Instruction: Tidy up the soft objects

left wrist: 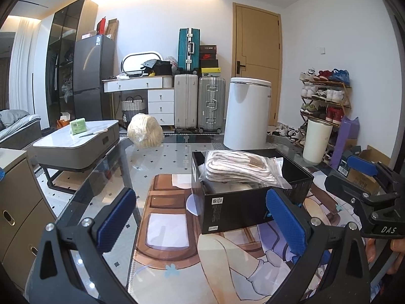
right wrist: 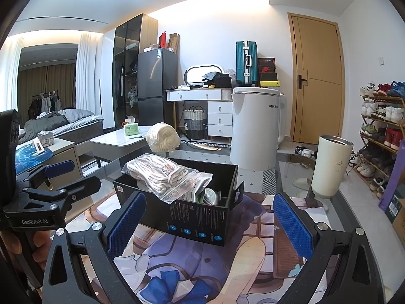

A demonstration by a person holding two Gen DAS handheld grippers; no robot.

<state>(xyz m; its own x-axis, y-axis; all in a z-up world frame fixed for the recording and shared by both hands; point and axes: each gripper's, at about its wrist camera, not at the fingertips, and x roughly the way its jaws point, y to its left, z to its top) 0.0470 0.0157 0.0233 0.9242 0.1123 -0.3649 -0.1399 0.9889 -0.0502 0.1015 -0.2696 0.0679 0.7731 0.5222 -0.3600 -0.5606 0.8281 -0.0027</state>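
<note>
The left gripper [left wrist: 202, 217] is held spread wide and empty, and so is the right gripper [right wrist: 210, 223]; between them the black box [right wrist: 192, 215] is seen on the printed mat [right wrist: 177, 273], the bagged white cloth [right wrist: 162, 174] lying on top (its plastic overhanging the rim)

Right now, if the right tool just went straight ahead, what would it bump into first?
Probably the black box. It sits straight ahead of the open right tool, with a clear bag of white rope poking out on top. Nothing appears to lie in between, though depth is hard to judge.
</note>
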